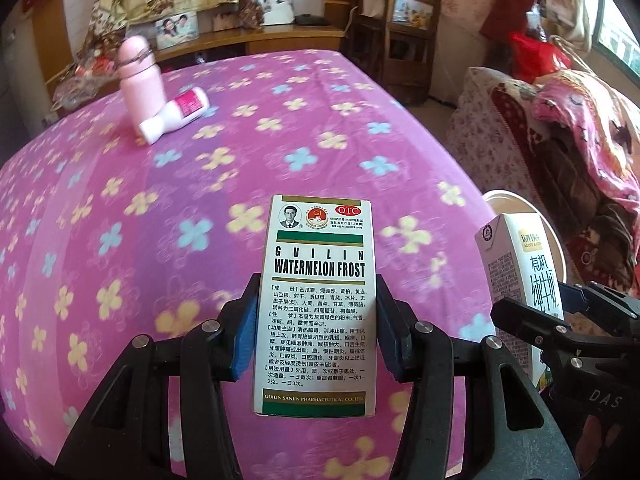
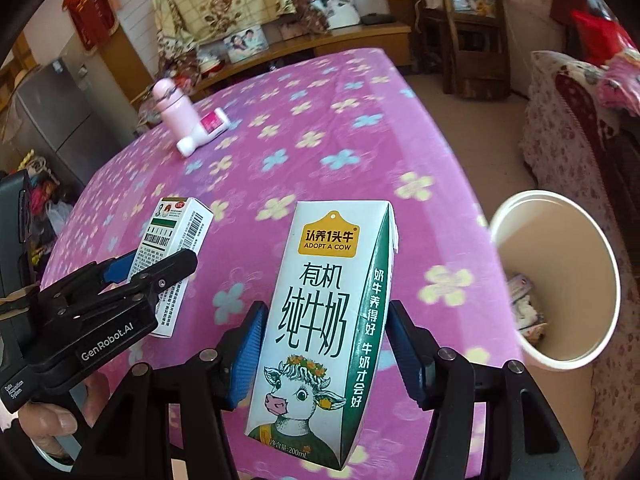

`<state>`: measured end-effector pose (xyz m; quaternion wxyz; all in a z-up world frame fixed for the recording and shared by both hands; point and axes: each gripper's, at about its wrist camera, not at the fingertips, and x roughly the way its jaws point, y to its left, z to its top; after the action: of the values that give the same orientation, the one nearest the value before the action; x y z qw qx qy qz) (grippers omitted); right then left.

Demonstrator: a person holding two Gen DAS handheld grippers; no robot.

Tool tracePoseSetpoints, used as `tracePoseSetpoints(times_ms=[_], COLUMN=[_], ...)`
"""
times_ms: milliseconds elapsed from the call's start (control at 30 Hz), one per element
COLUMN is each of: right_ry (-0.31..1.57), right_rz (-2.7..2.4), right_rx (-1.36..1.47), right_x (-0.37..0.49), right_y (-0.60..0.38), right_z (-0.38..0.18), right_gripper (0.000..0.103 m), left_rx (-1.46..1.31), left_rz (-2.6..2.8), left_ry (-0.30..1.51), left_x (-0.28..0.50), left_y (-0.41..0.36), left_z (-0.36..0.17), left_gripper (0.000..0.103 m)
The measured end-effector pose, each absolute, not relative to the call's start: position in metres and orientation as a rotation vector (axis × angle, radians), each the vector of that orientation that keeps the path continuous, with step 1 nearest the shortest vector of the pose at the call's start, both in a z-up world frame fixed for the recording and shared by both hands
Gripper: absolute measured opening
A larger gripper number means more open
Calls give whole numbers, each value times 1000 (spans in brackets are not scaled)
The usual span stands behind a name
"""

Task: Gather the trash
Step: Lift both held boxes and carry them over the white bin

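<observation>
My left gripper is shut on a white Watermelon Frost medicine box and holds it upright above the pink flowered table. It also shows in the right wrist view, with the box. My right gripper is shut on a white and green milk carton, held upright; the carton shows at the right of the left wrist view. A white paper bin stands beside the table at the right, with some trash inside.
A pink bottle stands at the table's far left with a white and pink tube lying against it. A covered sofa is at the right, a wooden chair and shelf beyond the table.
</observation>
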<state>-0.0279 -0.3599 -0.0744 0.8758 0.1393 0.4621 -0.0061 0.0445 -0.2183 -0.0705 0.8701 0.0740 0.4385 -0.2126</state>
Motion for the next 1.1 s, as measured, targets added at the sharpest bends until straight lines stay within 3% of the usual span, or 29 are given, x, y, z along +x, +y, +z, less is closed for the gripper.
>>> tracePoseSetpoints(times_ms=[1100], right_ry=[913], right_rz=[-305], right_rx=[449], right_x=[-88], right_y=[-534], right_z=[-83], right_gripper=[58], left_rx=[298], left_rz=[-705], left_ry=[936], left_x=[17], left_y=[-400], left_z=[-75], left_gripper=[49])
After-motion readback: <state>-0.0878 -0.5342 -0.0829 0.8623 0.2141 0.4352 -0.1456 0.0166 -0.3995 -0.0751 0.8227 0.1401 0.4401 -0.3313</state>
